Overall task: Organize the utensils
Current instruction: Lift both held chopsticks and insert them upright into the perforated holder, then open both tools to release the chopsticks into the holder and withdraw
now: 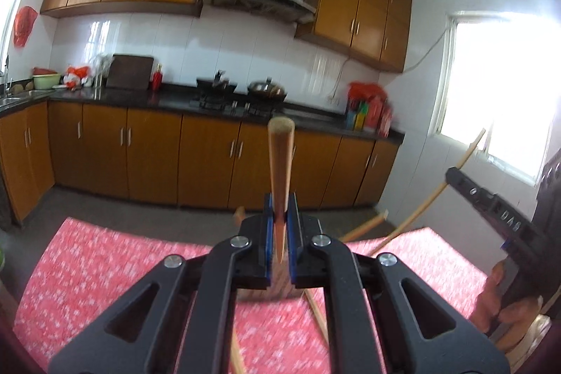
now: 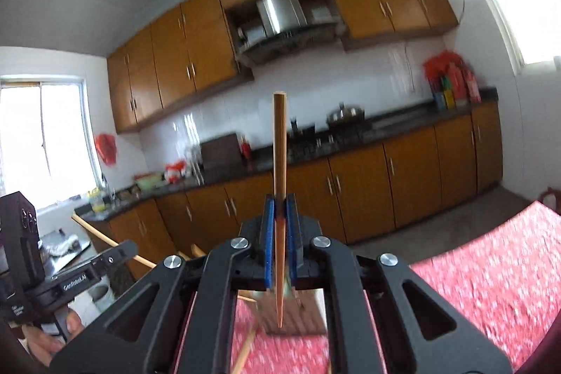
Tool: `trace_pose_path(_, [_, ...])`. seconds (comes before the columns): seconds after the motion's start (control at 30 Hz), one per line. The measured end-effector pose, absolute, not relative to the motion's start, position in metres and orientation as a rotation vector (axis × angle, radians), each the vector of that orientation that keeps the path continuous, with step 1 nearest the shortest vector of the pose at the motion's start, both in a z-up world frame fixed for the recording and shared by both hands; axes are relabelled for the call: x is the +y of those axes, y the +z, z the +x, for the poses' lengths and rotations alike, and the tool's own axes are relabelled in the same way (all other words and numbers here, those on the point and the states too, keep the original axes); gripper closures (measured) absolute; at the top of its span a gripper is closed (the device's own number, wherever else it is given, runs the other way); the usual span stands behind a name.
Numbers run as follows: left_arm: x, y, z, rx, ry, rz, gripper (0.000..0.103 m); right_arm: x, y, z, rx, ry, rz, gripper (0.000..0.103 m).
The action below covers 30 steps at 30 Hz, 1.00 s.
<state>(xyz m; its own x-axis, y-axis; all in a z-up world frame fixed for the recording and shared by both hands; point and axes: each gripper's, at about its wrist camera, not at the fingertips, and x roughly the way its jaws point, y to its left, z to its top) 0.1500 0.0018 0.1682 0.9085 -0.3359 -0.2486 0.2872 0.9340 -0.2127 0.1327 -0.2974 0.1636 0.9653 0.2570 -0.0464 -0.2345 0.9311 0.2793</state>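
In the left wrist view my left gripper (image 1: 280,216) is shut on a wooden chopstick (image 1: 279,163) that sticks up in front of the camera. My right gripper (image 2: 279,216) is likewise shut on a thinner chopstick (image 2: 279,146), which stands upright. Each gripper shows in the other's view: the right gripper (image 1: 452,177) at the right edge with its chopstick (image 1: 470,153), the left gripper (image 2: 128,249) at the lower left. Both hang above the red patterned table (image 1: 105,269). Loose chopsticks (image 1: 317,318) lie on the cloth below. A brown ribbed holder (image 2: 301,314) stands under the fingers.
Kitchen cabinets (image 1: 210,156) and a dark counter with a stove and pans (image 1: 242,93) run along the far wall, across a strip of grey floor. Bright windows (image 1: 508,86) are at the sides. A hand (image 1: 491,300) grips the right tool.
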Motion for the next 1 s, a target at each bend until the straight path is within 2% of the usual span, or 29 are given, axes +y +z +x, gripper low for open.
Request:
trace_pose_path(0.1, [-0.009, 0.178, 0.161, 0.251, -0.297, -0.165, 0.095, -0.290, 0.167, 0.146, 0.026, 0.222, 0.256, 0.096])
trace_pose_path(0.23, [-0.022, 0.173, 0.185, 0.297, -0.291, -0.143, 0.095, -0.282, 0.158, 0.163, 0.013, 0.176, 0.219, 0.096])
trace_pose_path(0.5, [-0.033, 0.143, 0.220, 0.358, -0.266, -0.112, 0.095, -0.271, 0.119, 0.207, 0.162, 0.159, 0.219, 0.096])
trace_pose_path(0.8, [-0.040, 0.129, 0.235, 0.345, -0.278, -0.126, 0.095, -0.263, 0.114, 0.207, 0.233, 0.181, 0.208, 0.095])
trace_pose_path(0.83, [-0.041, 0.126, 0.235, 0.346, -0.279, -0.126, 0.095, -0.263, 0.114, 0.207, 0.239, 0.186, 0.205, 0.093])
trace_pose_path(0.87, [-0.040, 0.124, 0.234, 0.347, -0.278, -0.127, 0.095, -0.263, 0.115, 0.207, 0.243, 0.189, 0.202, 0.079])
trace_pose_path(0.9, [-0.040, 0.123, 0.235, 0.349, -0.271, -0.128, 0.095, -0.264, 0.117, 0.203, 0.241, 0.187, 0.199, 0.058])
trace_pose_path(0.93, [-0.039, 0.123, 0.234, 0.350, -0.260, -0.133, 0.094, -0.265, 0.118, 0.201, 0.233, 0.182, 0.198, 0.051])
trace_pose_path(1.0, [-0.037, 0.125, 0.230, 0.346, -0.257, -0.144, 0.087, -0.269, 0.124, 0.189, 0.201, 0.172, 0.195, 0.048])
